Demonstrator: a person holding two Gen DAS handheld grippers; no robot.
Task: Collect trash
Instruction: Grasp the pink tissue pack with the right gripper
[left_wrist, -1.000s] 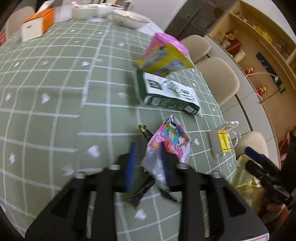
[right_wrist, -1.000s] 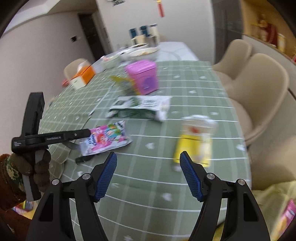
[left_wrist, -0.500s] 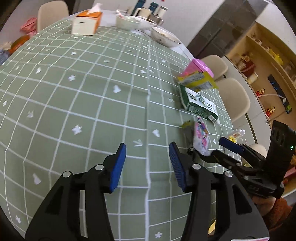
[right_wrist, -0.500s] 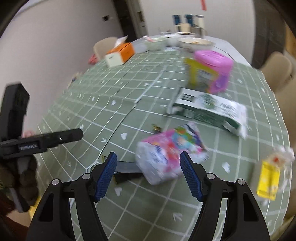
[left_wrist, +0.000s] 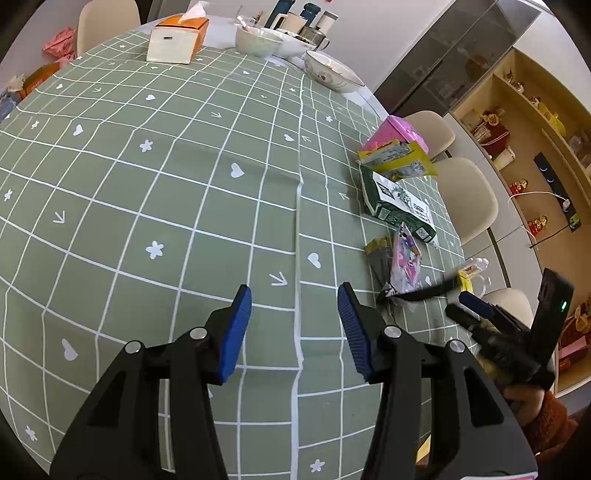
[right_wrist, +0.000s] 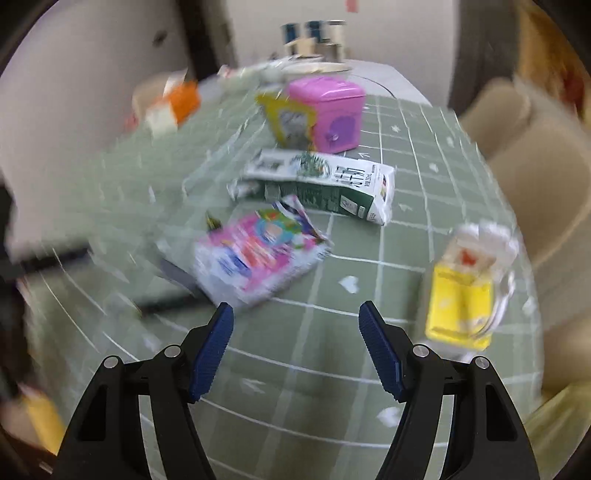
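1. Pink snack wrapper (right_wrist: 258, 254): colourful print, crumpled, torn open at one end, lying flat on the table (left_wrist: 147, 184), partly over a dark wrapper.
2. Dark wrapper (left_wrist: 380, 258): grey-black with a yellow end, flat, beneath and beside the pink one.
3. Green-and-white carton (right_wrist: 325, 184): on its side, top end crushed, just beyond the pink wrapper.
4. Yellow packet (right_wrist: 291, 118): upright, leaning against a pink box (right_wrist: 332, 114).
5. Clear pouch with yellow label (right_wrist: 465, 291): lying near the table edge, apart from the others; blurred.
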